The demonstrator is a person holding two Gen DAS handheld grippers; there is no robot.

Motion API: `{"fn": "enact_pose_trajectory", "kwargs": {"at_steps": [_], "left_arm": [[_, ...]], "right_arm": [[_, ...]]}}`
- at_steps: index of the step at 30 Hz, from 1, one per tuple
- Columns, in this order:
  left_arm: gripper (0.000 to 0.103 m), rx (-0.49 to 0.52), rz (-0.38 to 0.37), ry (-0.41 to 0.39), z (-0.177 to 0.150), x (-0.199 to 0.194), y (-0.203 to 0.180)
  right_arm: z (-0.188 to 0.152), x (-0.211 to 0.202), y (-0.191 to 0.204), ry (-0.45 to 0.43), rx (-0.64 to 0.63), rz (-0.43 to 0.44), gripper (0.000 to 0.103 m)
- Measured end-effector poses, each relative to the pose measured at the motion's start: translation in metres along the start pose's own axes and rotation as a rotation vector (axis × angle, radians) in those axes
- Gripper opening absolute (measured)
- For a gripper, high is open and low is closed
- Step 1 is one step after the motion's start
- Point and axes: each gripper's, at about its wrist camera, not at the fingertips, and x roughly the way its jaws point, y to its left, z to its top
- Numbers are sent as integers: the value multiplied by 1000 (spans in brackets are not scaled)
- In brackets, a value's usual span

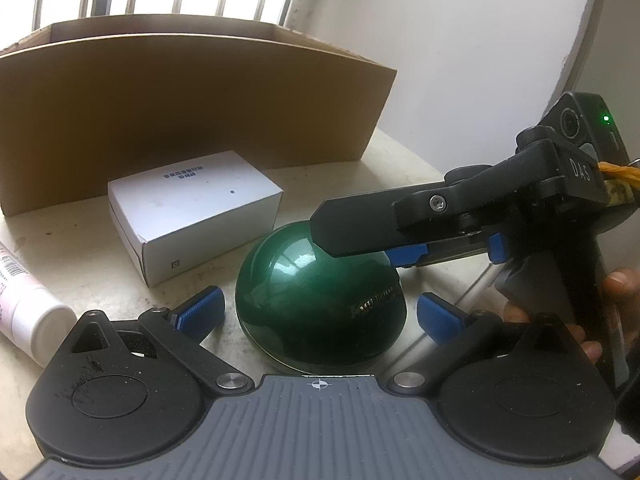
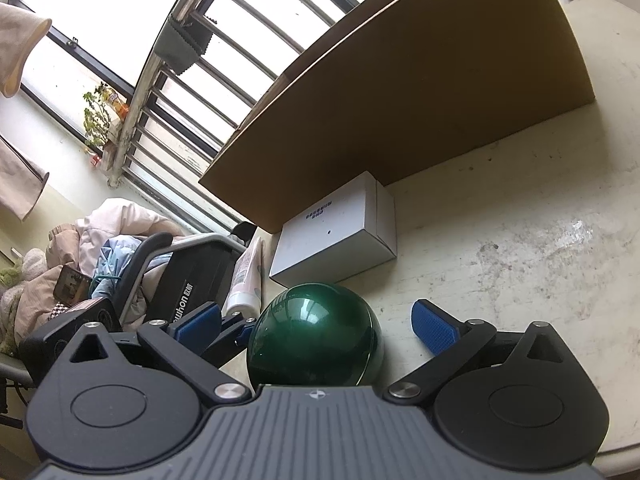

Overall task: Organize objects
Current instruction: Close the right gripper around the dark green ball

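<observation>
The base of the green dome is hidden behind my left gripper body. My right gripper covers part of the dome's top; its far finger is not visible. The white tube is cut off by the left edge. The print on the white box is too small to read. The cardboard box interior is hidden.

Behind the table a barred window lets in bright daylight, and a small plant stands on its sill beside an orange packet. A dark folded cloth hangs on the bars. Down at the left, a black chair is heaped with pale clothes, and a phone lies among them. The far right is plain white wall.
</observation>
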Motion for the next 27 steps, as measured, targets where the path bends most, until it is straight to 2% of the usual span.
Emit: {"fn": "enact_pose_trajectory", "kwargs": {"at_steps": [19, 27], "left_arm": [[103, -2, -36, 4, -1, -5, 11], [103, 35, -4, 6, -3, -1, 3]], "right_arm": [[0, -1, 0, 0, 9, -8, 103], [1, 0, 4, 9, -11, -27, 103]]}}
